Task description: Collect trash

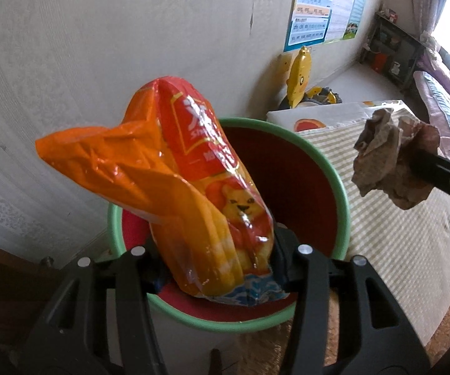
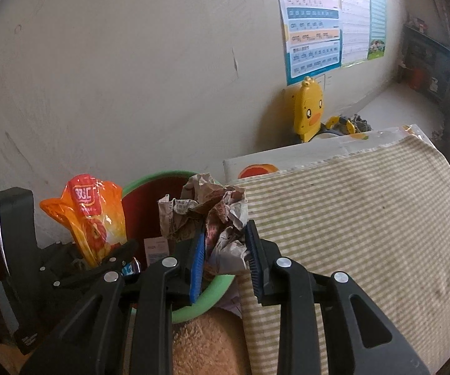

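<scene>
My left hand-held gripper is clamped on the orange snack wrapper, held upright over the mouth of the green-rimmed bin — its lower end sits inside the rim. My right hand-held gripper grips a crumpled paper wad at the bin's right edge, beside the striped cloth. A yellow duck toy leans on the wall behind.

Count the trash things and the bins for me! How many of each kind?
Orange snack bags: 1, the orange bag pinched in the left gripper.
Crumpled paper wads: 1, the paper wad pinched in the right gripper.
Bins: 1, the green-rimmed bin.
Total: 3
</scene>
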Available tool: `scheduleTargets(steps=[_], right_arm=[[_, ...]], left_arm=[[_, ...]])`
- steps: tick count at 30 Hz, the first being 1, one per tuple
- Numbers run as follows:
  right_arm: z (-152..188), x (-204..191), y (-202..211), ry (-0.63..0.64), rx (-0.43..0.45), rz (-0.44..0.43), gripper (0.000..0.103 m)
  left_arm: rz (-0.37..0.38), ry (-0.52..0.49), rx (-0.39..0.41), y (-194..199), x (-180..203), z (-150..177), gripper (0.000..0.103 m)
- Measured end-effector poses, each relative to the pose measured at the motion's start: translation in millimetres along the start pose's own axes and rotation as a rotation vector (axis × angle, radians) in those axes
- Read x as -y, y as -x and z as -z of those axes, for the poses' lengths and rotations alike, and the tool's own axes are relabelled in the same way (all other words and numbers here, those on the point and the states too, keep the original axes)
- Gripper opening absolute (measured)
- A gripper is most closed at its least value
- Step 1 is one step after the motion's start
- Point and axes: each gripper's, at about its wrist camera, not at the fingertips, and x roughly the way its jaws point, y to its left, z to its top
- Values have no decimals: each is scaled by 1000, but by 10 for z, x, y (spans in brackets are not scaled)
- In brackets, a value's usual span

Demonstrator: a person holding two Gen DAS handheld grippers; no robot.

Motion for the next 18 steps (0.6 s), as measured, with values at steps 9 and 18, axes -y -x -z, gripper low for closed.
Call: scheduleTargets(steps=[9, 18], right_arm=[[6, -94, -182, 34, -28, 5, 25], [-47, -231, -353, 89, -46, -1, 45]], left_arm=[[-17, 15, -12, -109, -46, -59, 51], [-35, 58, -7, -113, -111, -29, 80]])
